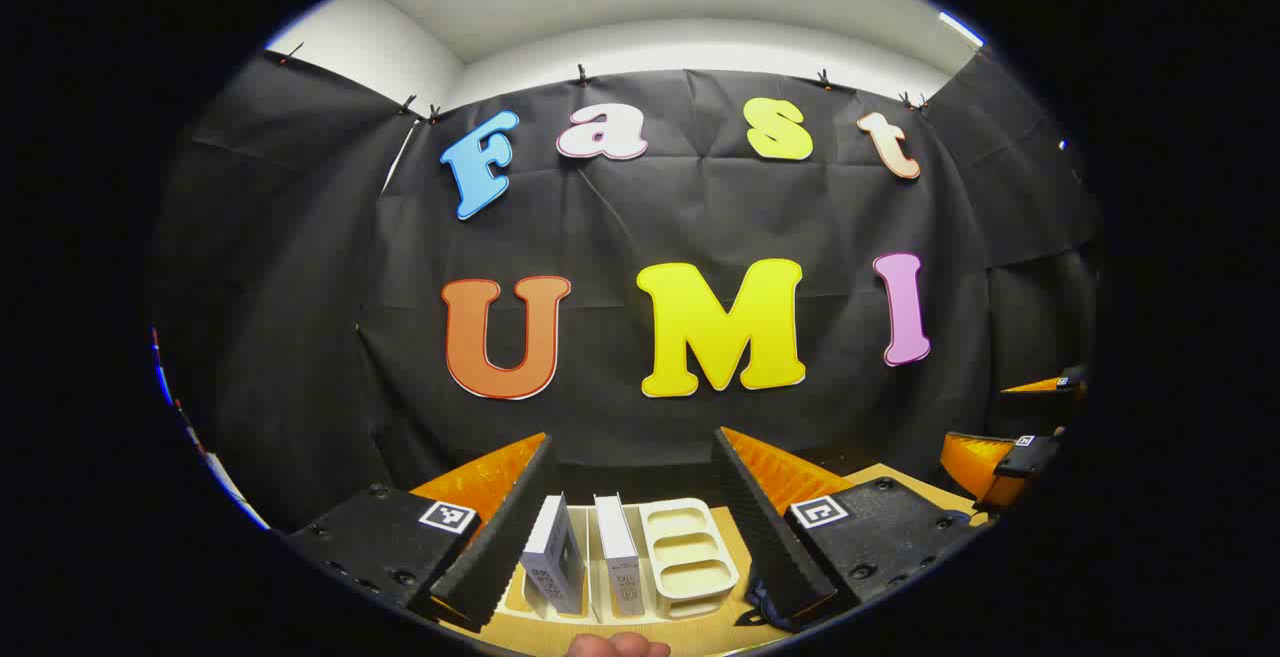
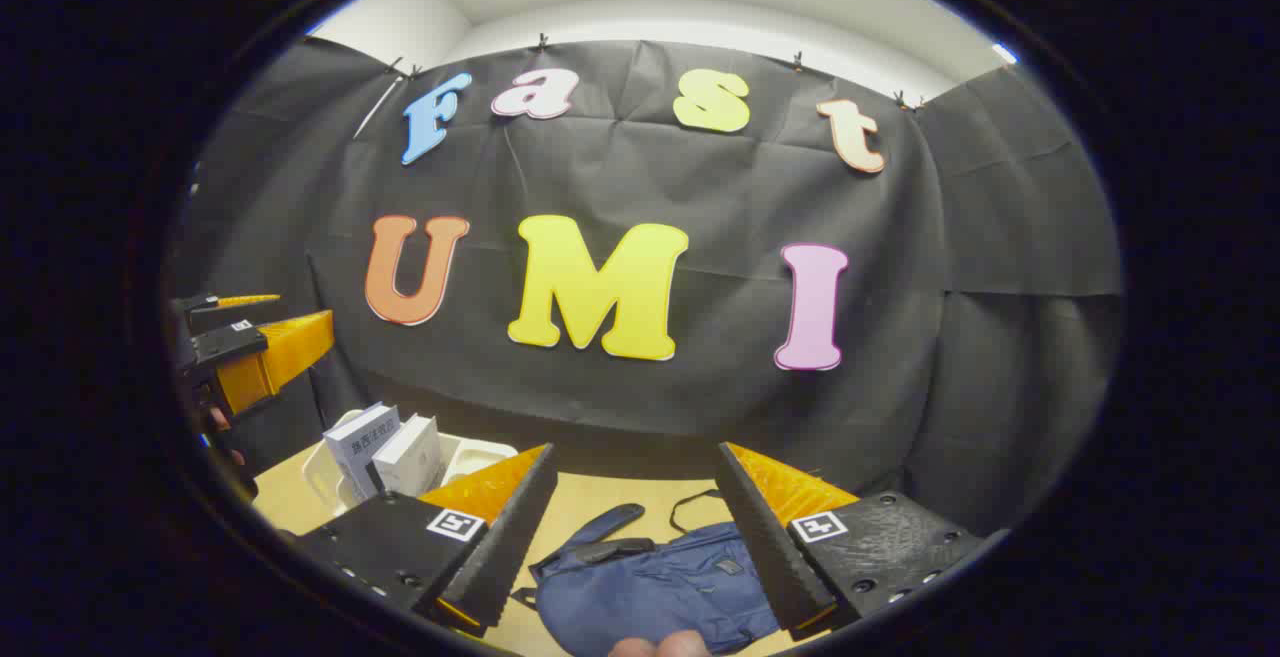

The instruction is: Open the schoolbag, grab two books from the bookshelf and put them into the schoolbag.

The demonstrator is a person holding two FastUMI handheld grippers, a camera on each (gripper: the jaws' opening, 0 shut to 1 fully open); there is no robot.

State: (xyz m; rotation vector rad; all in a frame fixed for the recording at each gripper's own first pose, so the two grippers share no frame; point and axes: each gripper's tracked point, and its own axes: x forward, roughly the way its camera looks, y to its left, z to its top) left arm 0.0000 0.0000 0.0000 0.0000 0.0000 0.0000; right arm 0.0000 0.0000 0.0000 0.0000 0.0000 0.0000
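In the left gripper view my left gripper is open, held above the table, and between its fingers I see a white slotted bookshelf with two white books, one leaning left and one upright. My right gripper shows at the far right edge. In the right gripper view my right gripper is open above a blue schoolbag lying flat on the wooden table. The bookshelf with both books stands at left, and my left gripper hovers above it.
The black cloth wall stands close behind the table. A dark strap of the bag lies on the table toward the wall. A fingertip shows at the bottom edge of the left gripper view.
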